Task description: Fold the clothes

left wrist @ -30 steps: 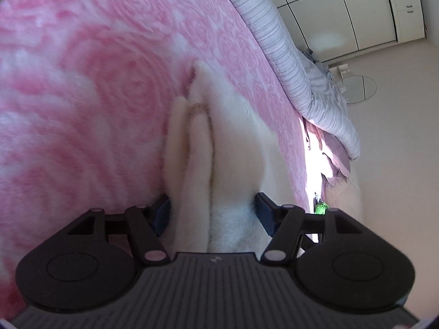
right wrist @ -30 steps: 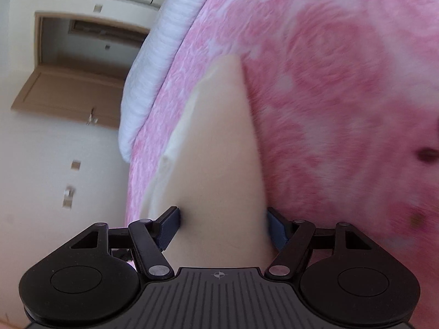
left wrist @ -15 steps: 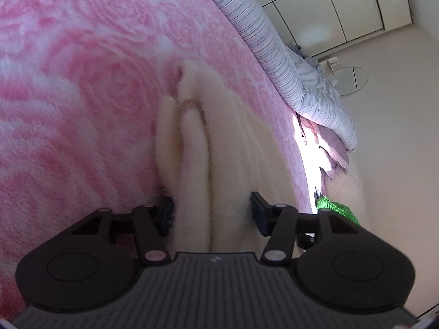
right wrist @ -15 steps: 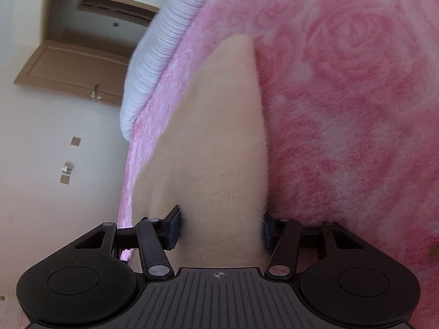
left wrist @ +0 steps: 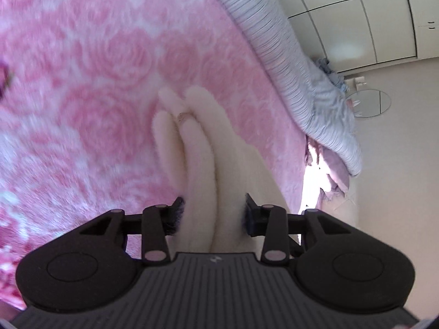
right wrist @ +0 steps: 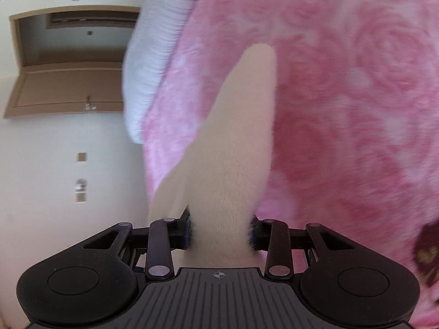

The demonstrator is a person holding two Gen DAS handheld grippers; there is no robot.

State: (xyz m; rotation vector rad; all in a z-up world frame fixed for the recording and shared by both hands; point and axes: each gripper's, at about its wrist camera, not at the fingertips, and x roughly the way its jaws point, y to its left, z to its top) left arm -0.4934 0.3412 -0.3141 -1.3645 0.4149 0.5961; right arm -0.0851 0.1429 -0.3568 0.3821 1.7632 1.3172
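A cream fluffy garment [left wrist: 203, 148] lies folded in long ridges on a pink rose-patterned blanket [left wrist: 82, 96]. My left gripper [left wrist: 212, 213] is shut on the near edge of the garment, which bunches between the two blue pads. In the right wrist view the same cream garment [right wrist: 233, 142] stretches away as a smooth tapering strip over the pink blanket [right wrist: 356, 96]. My right gripper [right wrist: 221, 231] is shut on its near end.
A grey striped duvet [left wrist: 288, 46] lies along the bed's far edge, with white wardrobe doors [left wrist: 370, 22] and a round mirror [left wrist: 367, 104] beyond. In the right wrist view a wooden door [right wrist: 68, 87] and the white wall are at left. A dark object [right wrist: 428, 252] lies at the right edge.
Both grippers have closed further on the cream garment, so the gap between the pads is narrower. Both views have shifted and the garment is lifted and pulled over the blanket.
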